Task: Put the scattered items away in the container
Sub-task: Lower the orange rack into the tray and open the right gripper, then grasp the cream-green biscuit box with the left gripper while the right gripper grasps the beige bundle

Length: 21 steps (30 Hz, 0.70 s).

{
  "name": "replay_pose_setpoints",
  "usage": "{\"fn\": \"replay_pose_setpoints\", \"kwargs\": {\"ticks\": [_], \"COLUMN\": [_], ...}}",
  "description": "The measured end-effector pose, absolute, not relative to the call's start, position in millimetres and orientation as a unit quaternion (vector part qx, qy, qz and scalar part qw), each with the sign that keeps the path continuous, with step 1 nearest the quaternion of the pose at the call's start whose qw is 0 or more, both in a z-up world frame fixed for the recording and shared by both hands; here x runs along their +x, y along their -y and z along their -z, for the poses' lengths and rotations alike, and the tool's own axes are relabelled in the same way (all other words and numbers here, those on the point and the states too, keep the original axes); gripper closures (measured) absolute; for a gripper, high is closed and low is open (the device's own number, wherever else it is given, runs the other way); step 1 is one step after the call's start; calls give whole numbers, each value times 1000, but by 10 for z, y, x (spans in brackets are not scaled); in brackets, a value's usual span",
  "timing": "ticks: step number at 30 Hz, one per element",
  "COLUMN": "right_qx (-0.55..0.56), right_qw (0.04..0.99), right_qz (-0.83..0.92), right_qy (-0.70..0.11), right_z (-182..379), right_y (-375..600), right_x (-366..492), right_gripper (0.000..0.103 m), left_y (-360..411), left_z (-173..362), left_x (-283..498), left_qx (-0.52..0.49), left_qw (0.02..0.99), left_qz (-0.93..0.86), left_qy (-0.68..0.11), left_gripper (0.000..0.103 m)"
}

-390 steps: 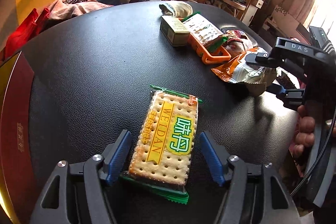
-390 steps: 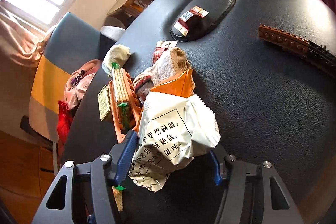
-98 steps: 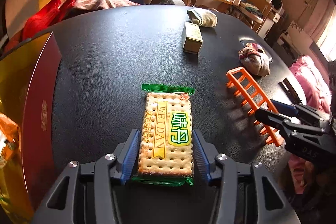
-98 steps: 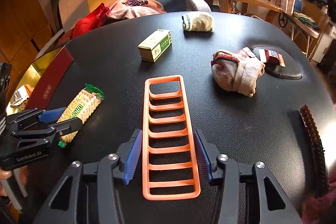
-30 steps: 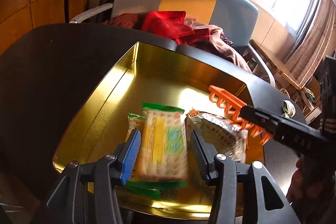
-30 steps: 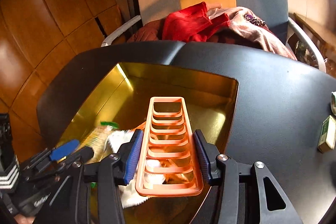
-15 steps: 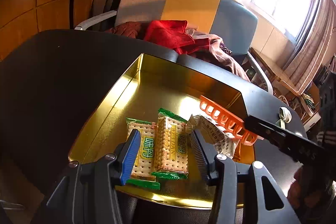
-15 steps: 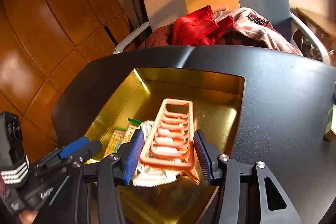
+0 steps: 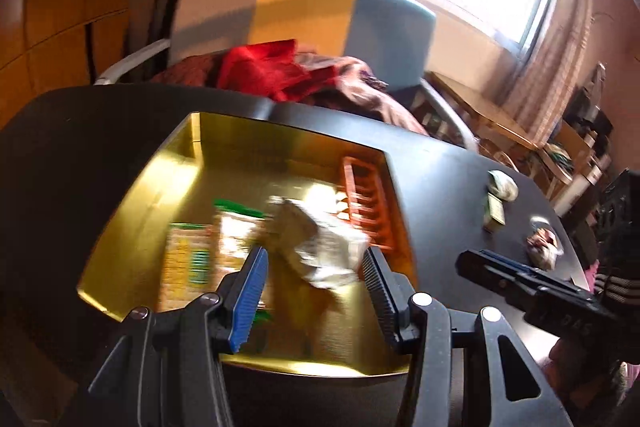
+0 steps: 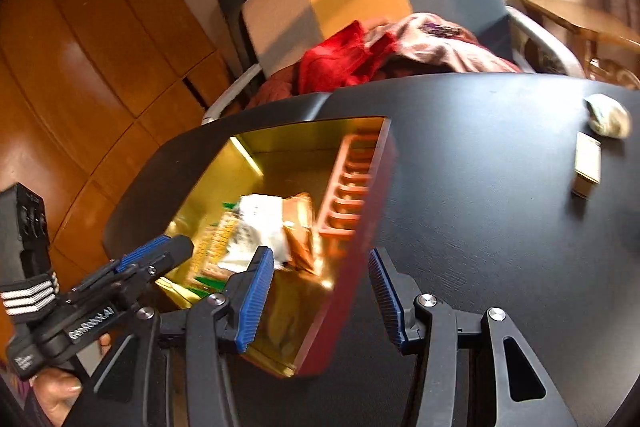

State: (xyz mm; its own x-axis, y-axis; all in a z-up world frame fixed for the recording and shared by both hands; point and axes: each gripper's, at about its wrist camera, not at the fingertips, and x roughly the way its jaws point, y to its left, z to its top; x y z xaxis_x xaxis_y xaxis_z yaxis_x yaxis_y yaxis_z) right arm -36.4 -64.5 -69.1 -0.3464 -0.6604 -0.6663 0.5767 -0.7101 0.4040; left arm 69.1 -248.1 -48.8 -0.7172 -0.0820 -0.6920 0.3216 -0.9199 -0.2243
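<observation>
- The left gripper (image 9: 314, 281) half a second ago was still bracketing the cracker packet; now its jaws are spread and empty, pulled back from the near edge of the gold tray (image 9: 148, 183). That packet is delivered.
- Two cracker packets (image 9: 188, 259) lie side by side on the tray floor near its left wall. Their long axes run from the near edge toward the far edge, green ends toward the far edge. Blur hides the print.
- Just right of them, a crumpled white snack bag (image 9: 320, 247) sits mid-tray, with no clear direction.
- The orange plastic rack (image 9: 362, 197), held by the right gripper (image 10: 320, 291) a moment ago, now lies inside the tray against its right wall. Its long axis runs near-to-far, parallel to that wall, and one end reaches toward the far right corner. It appears to lean on the wall rather than lie flat, though I cannot tell for certain.
- The right gripper is also spread wide and empty, above the tray's near right corner and the black surface (image 10: 480, 187).
- My judgement: four items are stowed and both grippers are free for the next pick.
- Still out on the surface, well apart from the tray toward the right: a small green box (image 10: 587, 163), a rolled sock (image 10: 608, 115) just beyond it, and a bundled cloth (image 9: 542, 249).
</observation>
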Motion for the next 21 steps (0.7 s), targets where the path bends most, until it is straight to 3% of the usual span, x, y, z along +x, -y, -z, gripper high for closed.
{"fn": "replay_pose_setpoints", "kwargs": {"ticks": [21], "right_qx": [430], "right_qw": [179], "right_qz": [875], "right_qy": [129], "right_z": [969], "right_y": [-1241], "right_x": [-581], "right_gripper": [51], "left_y": [675], "left_z": [666], "left_x": [-705], "left_qx": [433], "left_qw": [-58], "left_qz": [897], "left_qy": [-66], "left_gripper": [51]}}
